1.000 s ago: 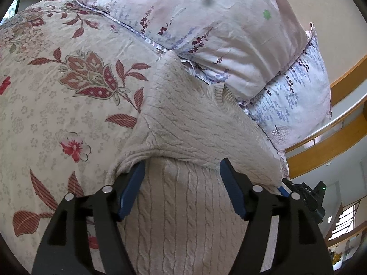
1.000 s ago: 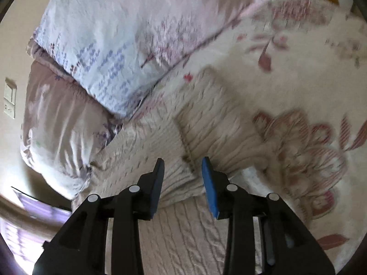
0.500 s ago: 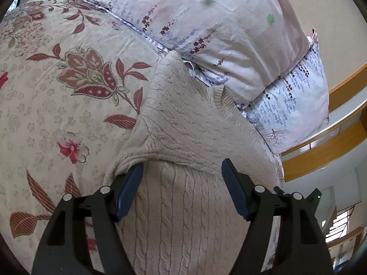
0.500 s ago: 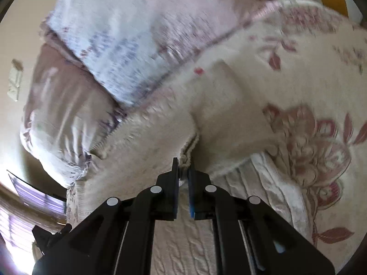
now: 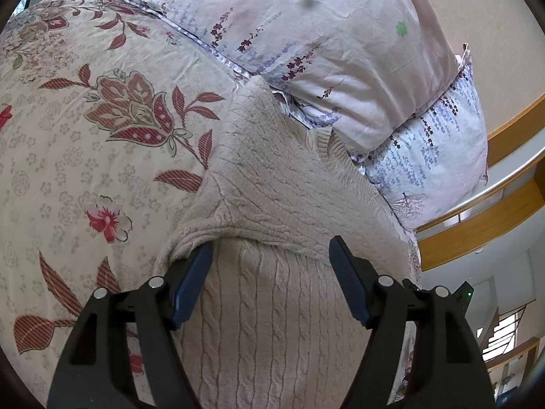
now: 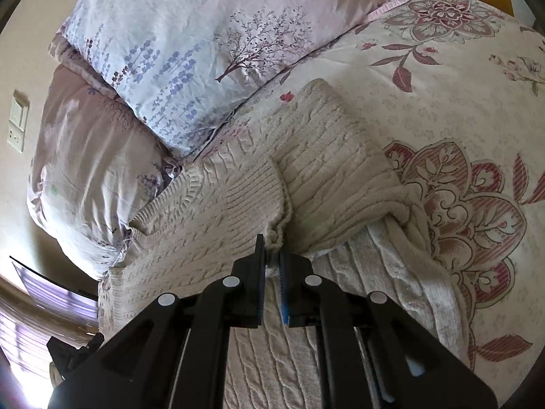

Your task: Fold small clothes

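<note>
There is one cream knitted sweater (image 5: 282,184), lying on one flowered bedcover (image 5: 85,156). Two pillows (image 6: 190,44) are stacked at the head of the bed: one pale lilac with a tree print, and one pinker (image 6: 92,156) under it. Two grippers are in view, the left gripper (image 5: 270,255) and the right gripper (image 6: 272,248). One wall switch plate (image 6: 18,122) is visible.

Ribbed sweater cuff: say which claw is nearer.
Right. The right claw is pinched shut on the ribbed cuff; the left claw stands open at the opposite sleeve fold.
</note>
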### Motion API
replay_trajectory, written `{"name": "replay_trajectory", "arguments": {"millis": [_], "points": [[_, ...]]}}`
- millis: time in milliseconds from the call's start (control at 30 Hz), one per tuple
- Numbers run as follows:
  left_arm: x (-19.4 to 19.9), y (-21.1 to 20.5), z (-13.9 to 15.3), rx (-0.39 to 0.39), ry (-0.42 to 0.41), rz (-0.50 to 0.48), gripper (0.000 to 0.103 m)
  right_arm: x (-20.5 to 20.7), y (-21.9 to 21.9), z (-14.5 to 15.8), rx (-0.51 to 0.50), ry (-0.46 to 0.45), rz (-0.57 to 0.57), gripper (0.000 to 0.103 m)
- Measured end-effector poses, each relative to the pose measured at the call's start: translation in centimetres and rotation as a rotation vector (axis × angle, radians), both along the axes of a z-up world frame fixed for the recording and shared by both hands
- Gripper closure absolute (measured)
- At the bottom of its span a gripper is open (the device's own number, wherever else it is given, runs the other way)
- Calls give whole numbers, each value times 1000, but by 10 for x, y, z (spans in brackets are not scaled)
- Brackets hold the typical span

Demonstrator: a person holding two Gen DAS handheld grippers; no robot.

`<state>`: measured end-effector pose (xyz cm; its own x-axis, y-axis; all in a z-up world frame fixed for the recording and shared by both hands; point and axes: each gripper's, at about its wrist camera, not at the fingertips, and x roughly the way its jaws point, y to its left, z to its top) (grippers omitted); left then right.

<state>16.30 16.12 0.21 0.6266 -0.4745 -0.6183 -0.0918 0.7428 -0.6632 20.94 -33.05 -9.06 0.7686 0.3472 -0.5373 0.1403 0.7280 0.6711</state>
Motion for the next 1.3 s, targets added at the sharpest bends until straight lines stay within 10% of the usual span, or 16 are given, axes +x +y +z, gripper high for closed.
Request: {"name": "replay_trajectory", "arguments": {"millis": [1300], "points": [[0,8,0,-65,8,3,32,0,-1,-3,0,5,0,96]]}}
